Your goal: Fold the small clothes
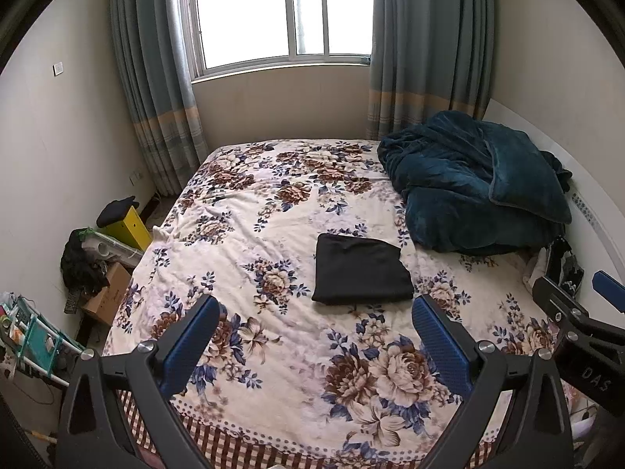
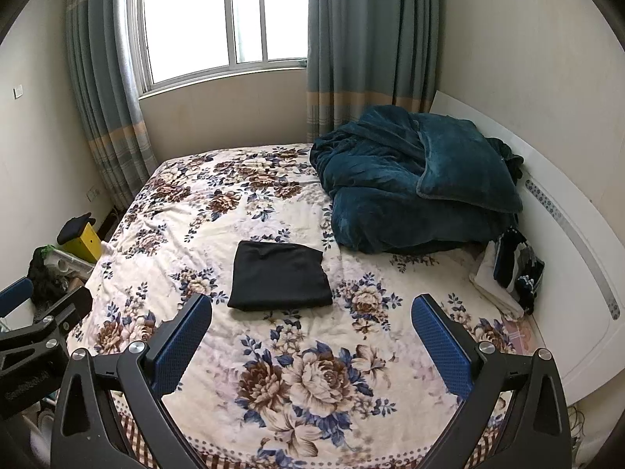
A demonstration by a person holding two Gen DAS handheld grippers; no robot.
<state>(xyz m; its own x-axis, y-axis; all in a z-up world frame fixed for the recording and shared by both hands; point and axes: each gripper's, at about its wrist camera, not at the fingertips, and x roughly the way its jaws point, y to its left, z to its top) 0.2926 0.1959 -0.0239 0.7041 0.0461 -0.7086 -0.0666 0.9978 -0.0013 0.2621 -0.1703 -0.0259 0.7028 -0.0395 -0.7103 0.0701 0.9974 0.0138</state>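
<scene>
Your left hand-held gripper (image 1: 314, 328) and right hand-held gripper (image 2: 312, 328) both hang spread wide and empty above the bed's (image 1: 273, 351) near edge. The black garment (image 1: 361, 269) lies folded mid-bed, so this fold looks finished; reach next for the clothes pile (image 2: 511, 269) at far right.

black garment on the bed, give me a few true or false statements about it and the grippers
1. The black garment lies folded into a flat rectangle on the floral bedspread. True.
2. The left gripper is shut on the garment. False: its jaws stand wide apart, short of the cloth, holding nothing.
3. The right gripper is open and empty. True.
4. The garment sits on top of the teal blanket. False: the blanket is heaped apart from it, nearer the white headboard.
5. The curtains are drawn shut across the window. False: they hang at either side, leaving the panes uncovered.
</scene>
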